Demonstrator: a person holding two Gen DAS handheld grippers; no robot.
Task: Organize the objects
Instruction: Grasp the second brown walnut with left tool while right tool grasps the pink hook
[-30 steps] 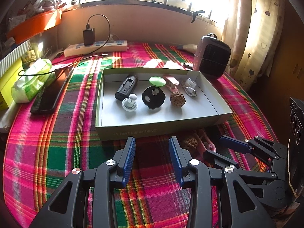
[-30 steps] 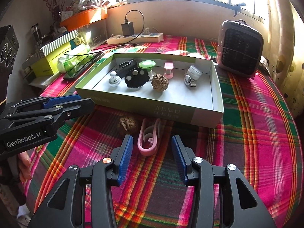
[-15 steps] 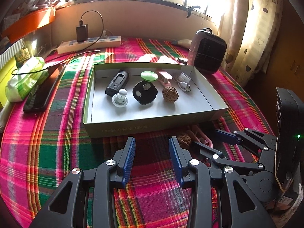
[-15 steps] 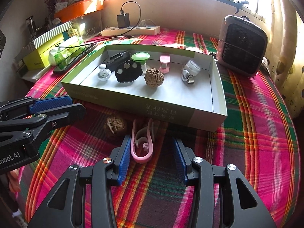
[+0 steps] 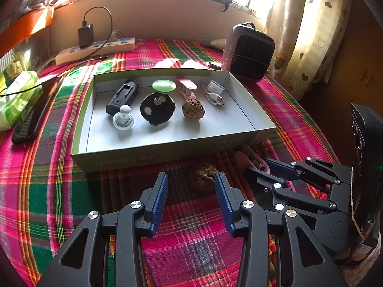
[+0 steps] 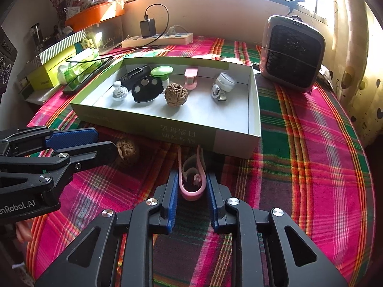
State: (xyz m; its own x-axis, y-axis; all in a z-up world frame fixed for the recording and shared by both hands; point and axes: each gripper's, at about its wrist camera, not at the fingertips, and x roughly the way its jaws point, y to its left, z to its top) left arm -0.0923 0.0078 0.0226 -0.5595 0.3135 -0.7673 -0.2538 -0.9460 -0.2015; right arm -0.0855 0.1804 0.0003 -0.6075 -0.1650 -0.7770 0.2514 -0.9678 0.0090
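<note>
A shallow green-and-white box (image 5: pixel 167 159) (image 6: pixel 143 124) on the plaid cloth holds several small items, among them a walnut (image 5: pixel 193 109) and a pink clip (image 5: pixel 185 88). In front of the box lie a second walnut (image 5: pixel 203 176) (image 6: pixel 126 148) and a pink hair clip (image 6: pixel 191 179) (image 5: pixel 246 156). My left gripper (image 5: pixel 192 179) (image 6: pixel 105 143) is open and its jaws are opening, with that walnut just between the tips, untouched. My right gripper (image 6: pixel 191 181) (image 5: pixel 265 167) has its jaws closing, and the blue pads press both sides of the hair clip's looped end.
A small heater (image 6: pixel 293 52) stands right of the box's far corner. A power strip (image 5: pixel 95 49) with a charger lies by the back wall. A dark phone (image 5: pixel 31 117), a tissue pack (image 5: pixel 14 95) and stacked boxes (image 6: pixel 50 71) line the left side.
The right jaws have narrowed onto the pink hair clip. My left gripper has shifted right so the loose walnut sits between its tips, and its jaws have widened.
</note>
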